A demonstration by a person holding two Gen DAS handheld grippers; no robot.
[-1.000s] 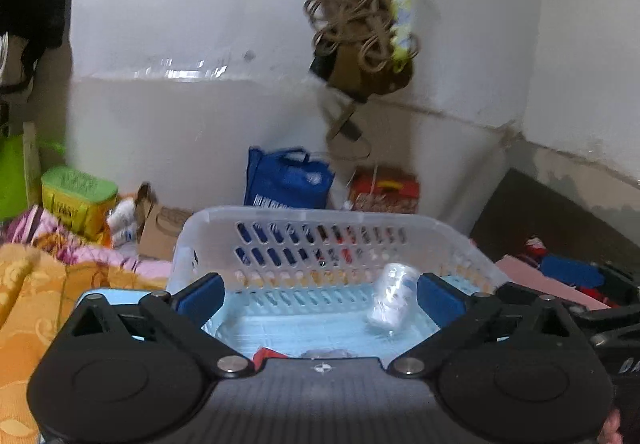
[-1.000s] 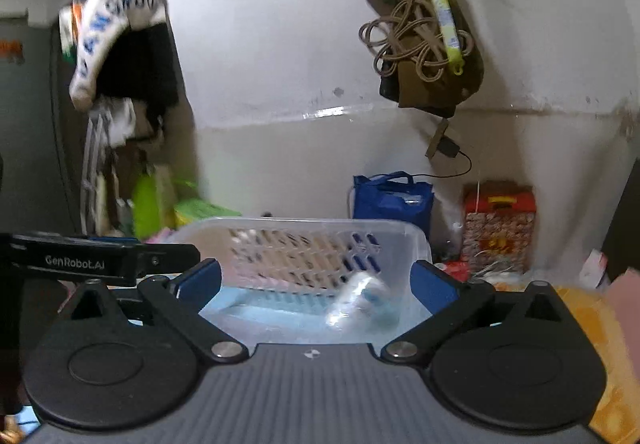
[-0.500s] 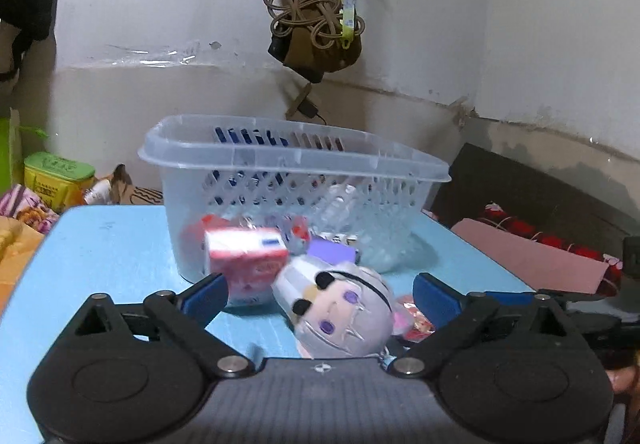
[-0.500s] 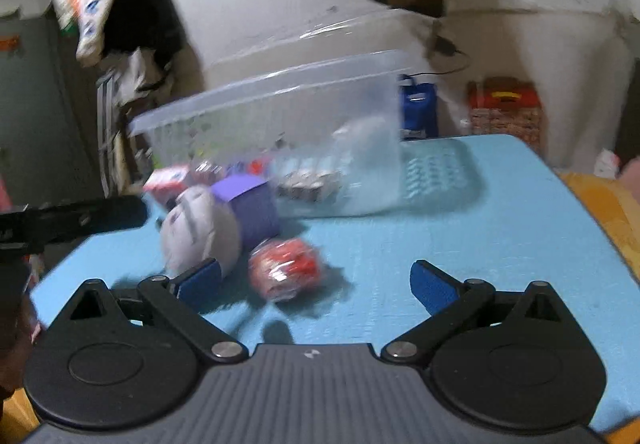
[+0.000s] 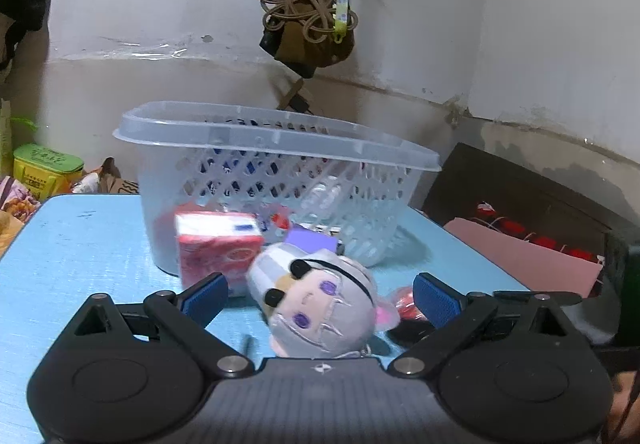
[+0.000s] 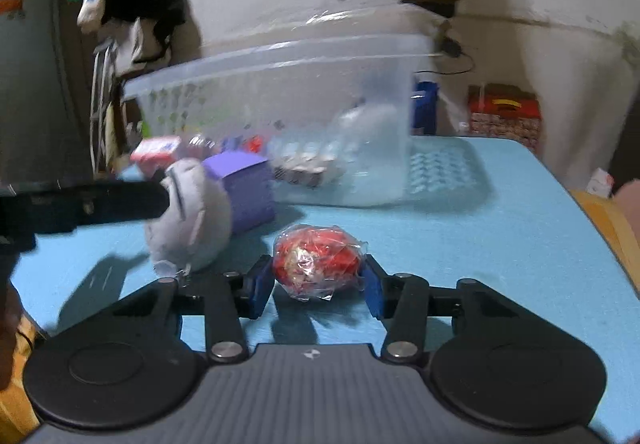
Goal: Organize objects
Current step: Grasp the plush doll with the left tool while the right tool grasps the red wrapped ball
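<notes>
a red sweet in crinkled clear wrap (image 6: 318, 262) lies on the blue counter (image 6: 500, 236), directly ahead of the right tool (image 6: 318, 286) and sitting between its two blue pads (image 6: 258, 290), its long axis running across the gap from pad to pad. the jaws stand narrowed to either side of the wrapper; whether they press it yet or only frame it cannot be told. the right tool is plainly the nearer one, and judging by this the next move depends on the sweet staying centred between the pads.

just to the left, a grey plush doll (image 5: 320, 308) lies face up on the counter, between the wide-open pads of the left tool (image 5: 320, 294), which holds nothing. a purple box (image 6: 248, 191) sits just behind the doll, and a red and white carton (image 5: 218, 248) stands beside it, close against the basket.

the clear plastic basket (image 5: 276, 135) stands upright on the counter behind this cluster. through its lattice wall a clear plastic bottle (image 5: 324, 195) and a few small packets show; their exact number cannot be told. the sweet, doll, box and carton are all outside it.
</notes>
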